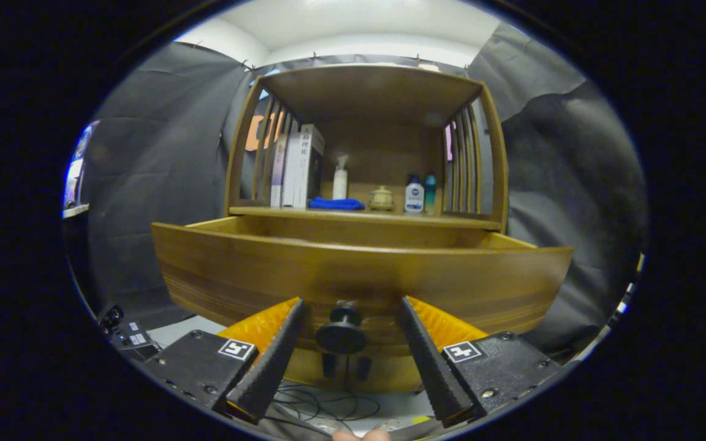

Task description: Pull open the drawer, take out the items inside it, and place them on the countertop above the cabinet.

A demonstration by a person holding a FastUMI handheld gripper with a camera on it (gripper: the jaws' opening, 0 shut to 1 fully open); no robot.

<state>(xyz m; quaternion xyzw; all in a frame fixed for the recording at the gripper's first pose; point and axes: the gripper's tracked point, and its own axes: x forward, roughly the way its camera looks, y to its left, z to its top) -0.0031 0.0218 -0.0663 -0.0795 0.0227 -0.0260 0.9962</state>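
The wooden drawer (359, 269) stands pulled out from the cabinet, its wide front panel facing me. Its black round knob (341, 335) sits between my two fingers, and neither finger touches it. My gripper (351, 301) is open, with its black ribbed fingers (273, 361) spread to either side of the knob and close to the drawer front. The front panel hides the inside of the drawer, so what lies in it cannot be seen. The countertop (451, 219) runs just above and behind the open drawer.
On the countertop stand upright books (298, 165), a folded blue cloth (336, 203), a white spray bottle (341, 177), a small lidded pot (381, 198) and two small bottles (414, 195). Slatted side walls and a top shelf enclose it. Cables (328, 404) lie on the floor below.
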